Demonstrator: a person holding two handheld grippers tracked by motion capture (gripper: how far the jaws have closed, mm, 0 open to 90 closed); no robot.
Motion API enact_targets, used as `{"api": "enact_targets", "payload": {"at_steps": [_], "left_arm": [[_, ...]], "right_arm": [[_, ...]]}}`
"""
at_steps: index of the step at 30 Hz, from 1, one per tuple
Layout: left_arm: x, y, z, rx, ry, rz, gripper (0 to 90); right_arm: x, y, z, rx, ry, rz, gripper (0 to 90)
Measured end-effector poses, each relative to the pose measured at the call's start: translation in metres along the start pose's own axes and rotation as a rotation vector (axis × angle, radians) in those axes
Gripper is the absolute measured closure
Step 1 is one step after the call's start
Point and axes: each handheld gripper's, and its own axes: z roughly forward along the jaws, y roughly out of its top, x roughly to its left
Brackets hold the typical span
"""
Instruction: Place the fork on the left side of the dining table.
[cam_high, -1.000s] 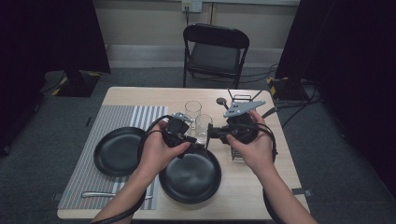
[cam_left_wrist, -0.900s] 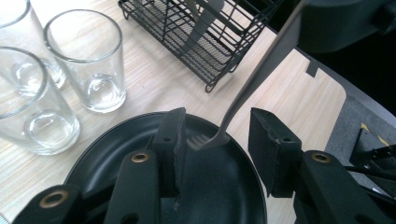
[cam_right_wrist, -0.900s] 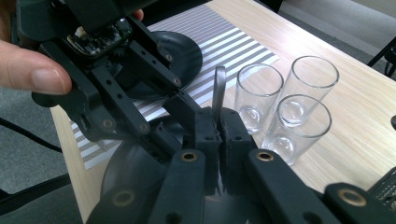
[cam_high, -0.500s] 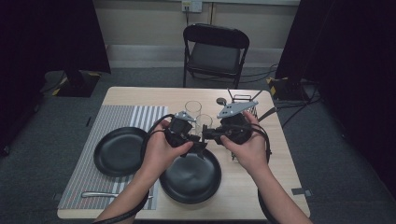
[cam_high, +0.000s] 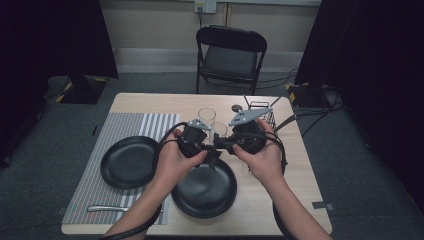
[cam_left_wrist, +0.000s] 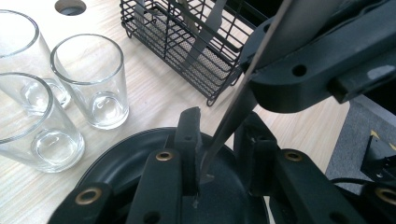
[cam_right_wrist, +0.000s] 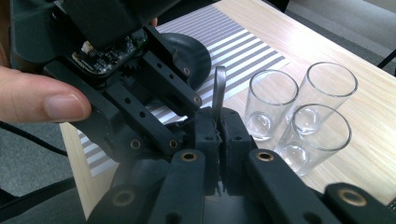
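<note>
A thin metal table knife (cam_left_wrist: 233, 112) hangs level over the near black plate (cam_high: 205, 195). My right gripper (cam_right_wrist: 218, 116) is shut on it, and the knife's rounded end (cam_right_wrist: 218, 86) sticks up past its jaws. My left gripper (cam_left_wrist: 219, 119) faces it from the other side with the knife's other end between its jaws. These jaws have just been closing. The knife rests against one pad (cam_left_wrist: 187, 149), while the other pad (cam_left_wrist: 252, 149) stands a little off it. In the high view the left gripper (cam_high: 211, 153) and right gripper (cam_high: 220, 145) meet at the table's middle.
Three clear glasses (cam_left_wrist: 88, 84) stand just beyond the grippers. A black wire cutlery basket (cam_high: 261, 112) with utensils stands at the back right. A second black plate (cam_high: 129, 162) and a piece of cutlery (cam_high: 107, 207) lie on the striped placemat (cam_high: 120, 127) at the left. A folding chair (cam_high: 230, 55) stands behind the table.
The two hands have drawn closer over the near plate, the right one shifting left with the knife. The left gripper's jaws now stand around the knife's free end.
</note>
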Motion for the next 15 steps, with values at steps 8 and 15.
{"api": "enact_targets", "payload": {"at_steps": [8, 15], "left_arm": [[-0.0003, 0.0005, 0.0005, 0.01, 0.009, 0.01, 77.7], [-0.0027, 0.0004, -0.0003, 0.029, 0.008, 0.02, 81.6]], "right_arm": [[0.0026, 0.0016, 0.0025, -0.004, -0.006, -0.006, 87.5], [0.0034, 0.0005, 0.0059, -0.012, 0.002, 0.007, 87.3]]}}
